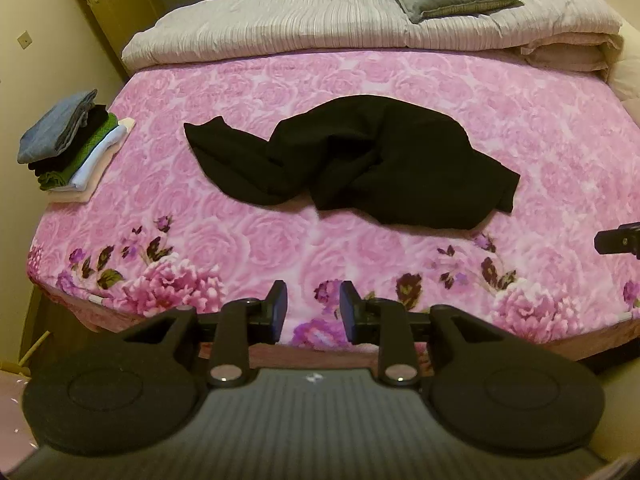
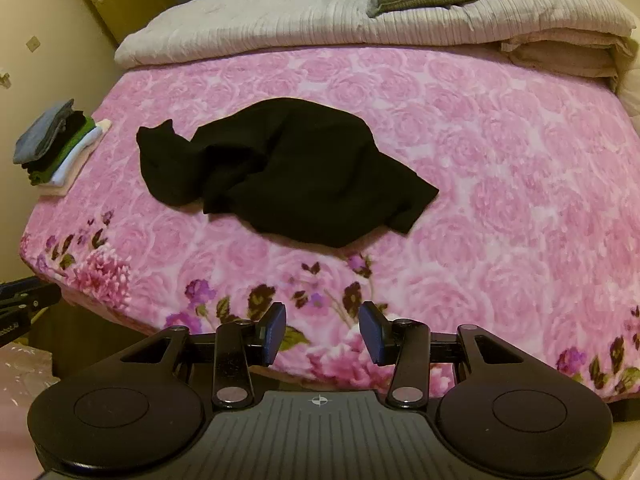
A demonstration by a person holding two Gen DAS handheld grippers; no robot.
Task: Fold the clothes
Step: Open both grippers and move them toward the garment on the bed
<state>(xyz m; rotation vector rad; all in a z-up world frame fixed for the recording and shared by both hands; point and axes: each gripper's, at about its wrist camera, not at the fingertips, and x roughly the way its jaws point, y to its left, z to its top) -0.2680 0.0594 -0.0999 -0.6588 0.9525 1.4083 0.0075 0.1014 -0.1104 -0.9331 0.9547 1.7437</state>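
I am holding both my left fingers [image 1: 313, 306] and right fingers [image 2: 323, 332] apart, empty, while the black garment [image 1: 360, 160] is lying crumpled mid-bed, unfolded; a folded stack [image 1: 72, 140] is sitting finished.

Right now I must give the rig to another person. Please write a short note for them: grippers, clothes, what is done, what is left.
Left gripper: open, holds nothing, over the near edge of the bed.
Right gripper: open, wider, holds nothing, also over the near edge.
Black garment: crumpled and twisted in the middle of the bed, not touched by either gripper.
Stack: folded clothes piled at the bed's left edge, jeans on top.
Done: the stack.
Left: spread the black garment flat, fold it, probably add it to the stack.
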